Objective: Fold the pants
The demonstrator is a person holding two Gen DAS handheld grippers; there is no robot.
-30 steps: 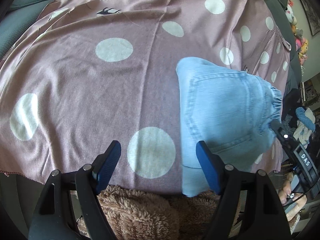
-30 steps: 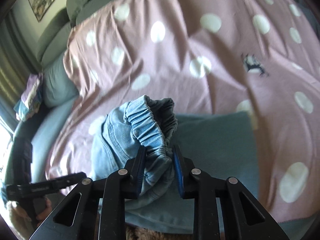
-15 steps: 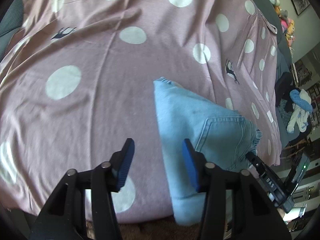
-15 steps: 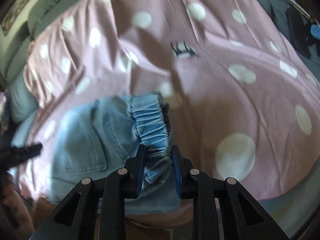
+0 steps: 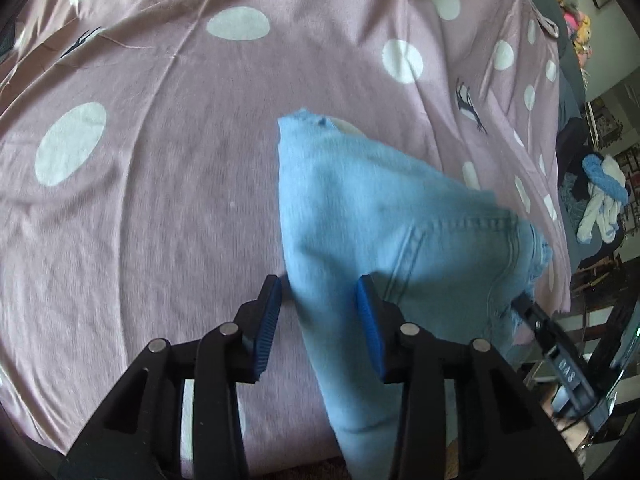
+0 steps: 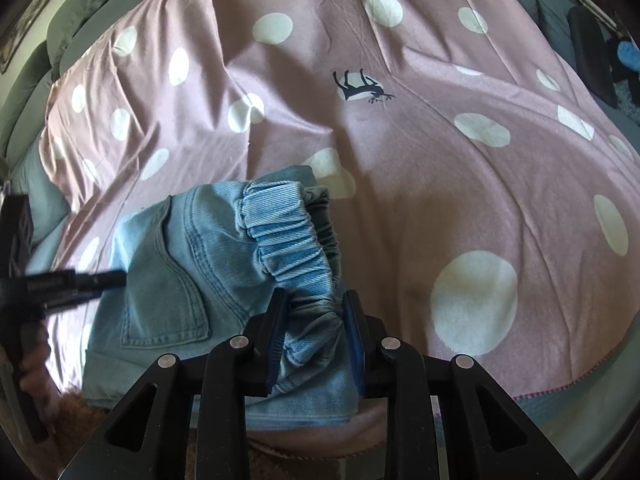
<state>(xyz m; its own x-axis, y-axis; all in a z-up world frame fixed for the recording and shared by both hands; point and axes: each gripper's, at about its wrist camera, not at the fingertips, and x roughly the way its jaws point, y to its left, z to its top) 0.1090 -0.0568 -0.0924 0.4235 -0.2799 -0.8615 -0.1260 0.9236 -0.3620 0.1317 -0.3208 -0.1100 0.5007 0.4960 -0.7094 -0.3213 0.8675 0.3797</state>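
Observation:
Light blue denim pants (image 5: 384, 232) lie folded on a pink polka-dot sheet (image 5: 160, 160). In the right wrist view the pants (image 6: 192, 280) show a back pocket and an elastic waistband. My right gripper (image 6: 314, 340) is shut on the bunched waistband (image 6: 288, 236) at the pants' right end. My left gripper (image 5: 320, 328) is open, its blue pads straddling the near left edge of the folded pants, with cloth between the jaws. The right gripper shows in the left wrist view (image 5: 556, 344) at the pants' far right corner.
The sheet (image 6: 460, 160) covers a bed or sofa with grey cushions (image 6: 72, 20) behind. A brown fuzzy blanket (image 6: 76, 404) lies at the near edge. Clothes and toys (image 5: 600, 196) lie off to the right of the bed.
My left gripper moved right and forward over the pants' left edge and its jaws narrowed. My right gripper kept its hold on the waistband and swung it to the right.

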